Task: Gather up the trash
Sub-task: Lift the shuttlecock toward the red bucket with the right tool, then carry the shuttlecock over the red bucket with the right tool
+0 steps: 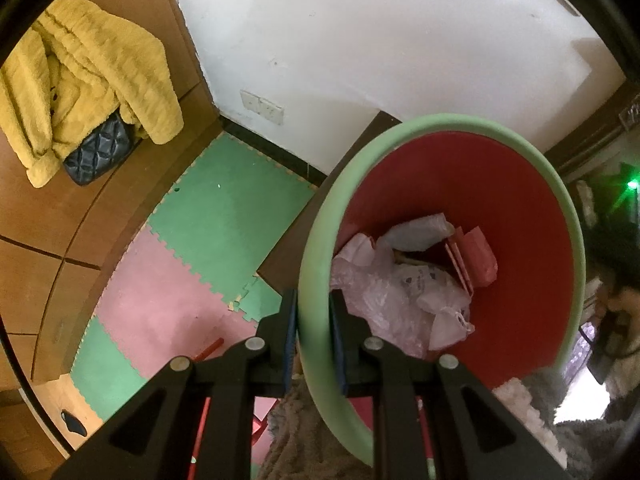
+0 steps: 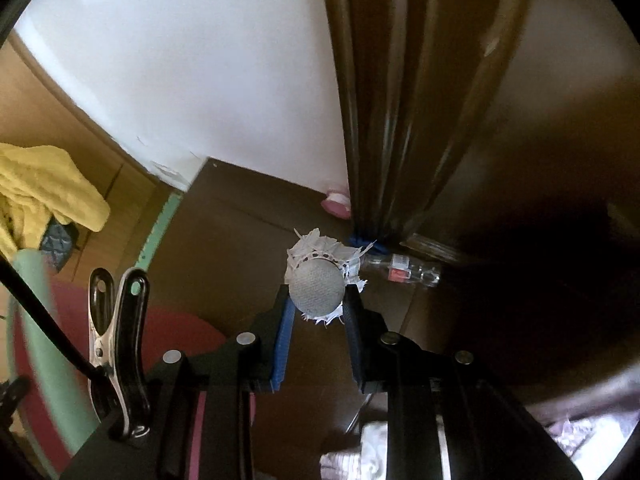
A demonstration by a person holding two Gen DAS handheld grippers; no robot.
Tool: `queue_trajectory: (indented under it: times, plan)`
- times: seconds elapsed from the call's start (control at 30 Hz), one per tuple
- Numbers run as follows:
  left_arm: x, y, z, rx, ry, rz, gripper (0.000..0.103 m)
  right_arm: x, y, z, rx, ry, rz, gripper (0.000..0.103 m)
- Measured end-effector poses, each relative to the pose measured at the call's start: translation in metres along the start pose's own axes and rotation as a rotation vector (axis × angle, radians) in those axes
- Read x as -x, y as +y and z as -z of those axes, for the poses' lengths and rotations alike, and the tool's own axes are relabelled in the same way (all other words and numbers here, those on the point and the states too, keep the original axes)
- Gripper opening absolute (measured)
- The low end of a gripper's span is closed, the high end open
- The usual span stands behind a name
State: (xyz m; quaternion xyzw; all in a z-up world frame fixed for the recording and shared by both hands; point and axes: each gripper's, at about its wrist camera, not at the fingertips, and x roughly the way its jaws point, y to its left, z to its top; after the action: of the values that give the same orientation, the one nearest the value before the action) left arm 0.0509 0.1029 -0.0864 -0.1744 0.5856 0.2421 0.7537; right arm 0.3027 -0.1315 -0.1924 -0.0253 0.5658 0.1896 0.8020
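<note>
Trash: grey mesh-covered ball with torn white paper fringe (image 2: 317, 289).
Right gripper (image 2: 318, 312): pinching ball.
Left gripper (image 1: 314, 340): clamped on red bin's green rim (image 1: 316, 264).

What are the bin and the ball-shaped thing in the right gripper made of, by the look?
Bin: likely plastic, with a smooth matte red wall and a rounded pale green rim. Ball: grey woven or knit-looking surface with a fine dotted texture, frayed white paper or fabric scraps around it; exact material unclear.

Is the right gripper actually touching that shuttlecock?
Touching. The right wrist view shows the right gripper with its two fingers pressed against opposite sides of the shuttlecock, which sits held clear of the brown floor.
</note>
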Motion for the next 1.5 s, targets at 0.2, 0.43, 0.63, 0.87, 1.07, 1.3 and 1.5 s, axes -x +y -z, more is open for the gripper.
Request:
queue_trajectory:
  times: [0.2, 0.43, 0.63, 0.87, 1.07, 1.3, 1.5]
  plan:
    - [0.0, 0.001, -0.002, -0.019, 0.011, 0.026, 0.017, 0.057, 0.003, 0.012, 0.001, -0.08, 0.012, 0.025]
    - [-0.001, 0.003, -0.001, -0.065, 0.017, 0.053, 0.019, 0.14, 0.025, 0.028, 0.046, -0.218, 0.047, 0.025]
    - [-0.001, 0.002, 0.0, -0.115, 0.016, 0.061, 0.019, 0.192, 0.041, 0.045, -0.002, -0.274, -0.003, 0.026]
    - [-0.002, 0.007, 0.002, -0.142, 0.025, 0.093, 0.02, 0.234, 0.061, 0.069, 0.012, -0.323, 0.016, 0.026]
    - [-0.002, 0.007, 0.004, -0.16, 0.022, 0.097, 0.021, 0.269, 0.092, 0.088, 0.09, -0.377, 0.013, 0.026]
    - [-0.002, 0.009, 0.002, -0.125, 0.013, 0.11, 0.02, 0.266, 0.128, 0.108, 0.206, -0.362, 0.017, 0.026]
    - [-0.002, 0.008, -0.003, -0.094, 0.027, 0.116, 0.02, 0.263, 0.133, 0.113, 0.244, -0.341, -0.007, 0.026]
